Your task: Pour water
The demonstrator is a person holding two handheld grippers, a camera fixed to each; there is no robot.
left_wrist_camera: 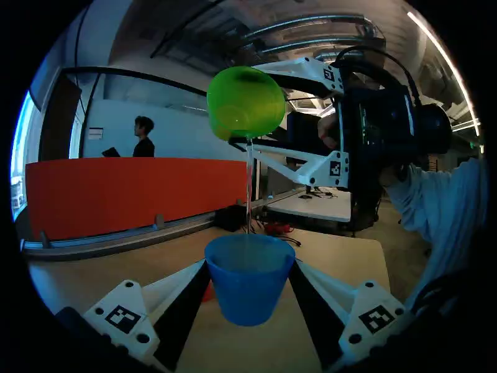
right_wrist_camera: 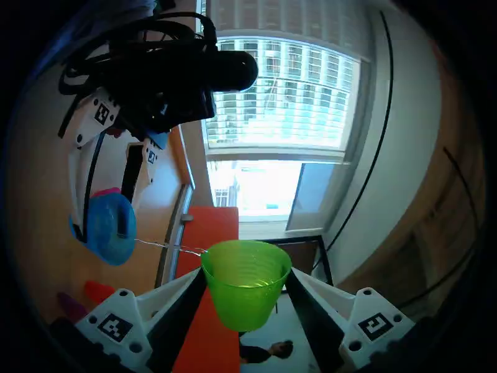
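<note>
Clamped in the right gripper (right_wrist_camera: 246,298), the translucent green cup (left_wrist_camera: 245,102) was tipped sideways, axis seemingly level, over the upright tapered blue cup (left_wrist_camera: 248,283) clamped in the left gripper (left_wrist_camera: 248,304); they were linked by a thin stream (left_wrist_camera: 249,186).

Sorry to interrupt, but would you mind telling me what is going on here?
A person holds a gripper in each hand. The right gripper grips a translucent green plastic cup, tipped sideways, and a thin stream of water runs from it into the blue plastic cup held upright by the left gripper over the wooden table.
</note>
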